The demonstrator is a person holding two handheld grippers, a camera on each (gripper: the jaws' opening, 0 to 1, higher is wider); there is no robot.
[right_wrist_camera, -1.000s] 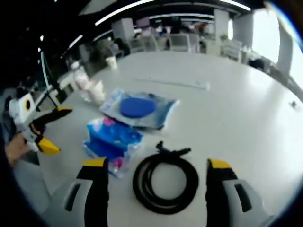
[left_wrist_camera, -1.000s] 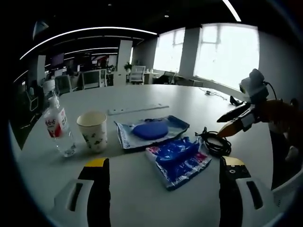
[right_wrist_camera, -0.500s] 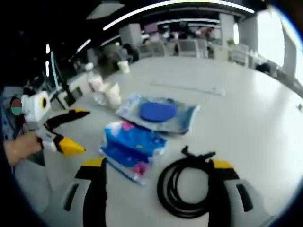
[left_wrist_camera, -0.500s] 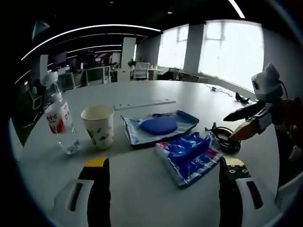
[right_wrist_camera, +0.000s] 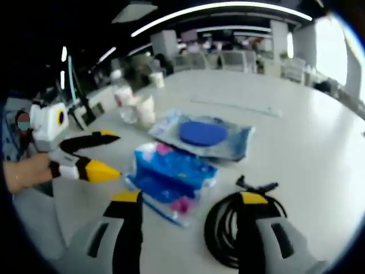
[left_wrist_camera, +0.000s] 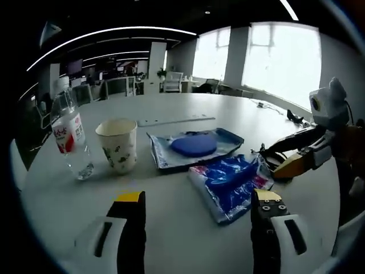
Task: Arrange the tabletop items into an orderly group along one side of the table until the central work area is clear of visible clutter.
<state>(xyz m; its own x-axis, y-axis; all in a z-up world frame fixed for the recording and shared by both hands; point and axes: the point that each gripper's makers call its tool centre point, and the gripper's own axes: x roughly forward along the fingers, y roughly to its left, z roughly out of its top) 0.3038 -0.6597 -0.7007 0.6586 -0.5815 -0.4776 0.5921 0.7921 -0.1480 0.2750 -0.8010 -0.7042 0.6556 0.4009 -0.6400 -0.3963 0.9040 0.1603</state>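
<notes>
— Looking along our left gripper (left_wrist_camera: 197, 205), what do we have, left to right?

— On the white desk (left_wrist_camera: 171, 228), a clear water bottle (left_wrist_camera: 69, 140) with a red label stands upright at far left. Just beside it, to its right, stands a paper cup (left_wrist_camera: 118, 144), upright and apart from the bottle. Next comes a flat clear packet (left_wrist_camera: 194, 147) with a blue round pad inside, lying behind a crinkled blue wrapper (left_wrist_camera: 231, 184). The wrapper's far corner sits close to the packet; we cannot tell if they touch.

— And at the right edge?

— A black coiled cable (left_wrist_camera: 272, 161), mostly hidden behind our right gripper (left_wrist_camera: 285, 160), which comes in from the right with its yellow-tipped jaws spread over the coil.

— Our left jaws?

— Spread wide, holding nothing, low over bare desk in front of the wrapper.

— Now the right gripper view.

— At left, a hand (right_wrist_camera: 25, 174) holds the left gripper (right_wrist_camera: 111, 154), its jaws parted, tips near the wrapper (right_wrist_camera: 171, 174) but not on it. Behind it the bottle (right_wrist_camera: 122, 100) and cup (right_wrist_camera: 146, 109) look small and blurred. The packet (right_wrist_camera: 201, 134) lies beyond the wrapper. At lower right lies the cable (right_wrist_camera: 231, 225), and our right gripper's (right_wrist_camera: 191, 201) right jaw overlaps the coil's near side. Those jaws are apart; whether one touches the cable, we cannot tell.
</notes>
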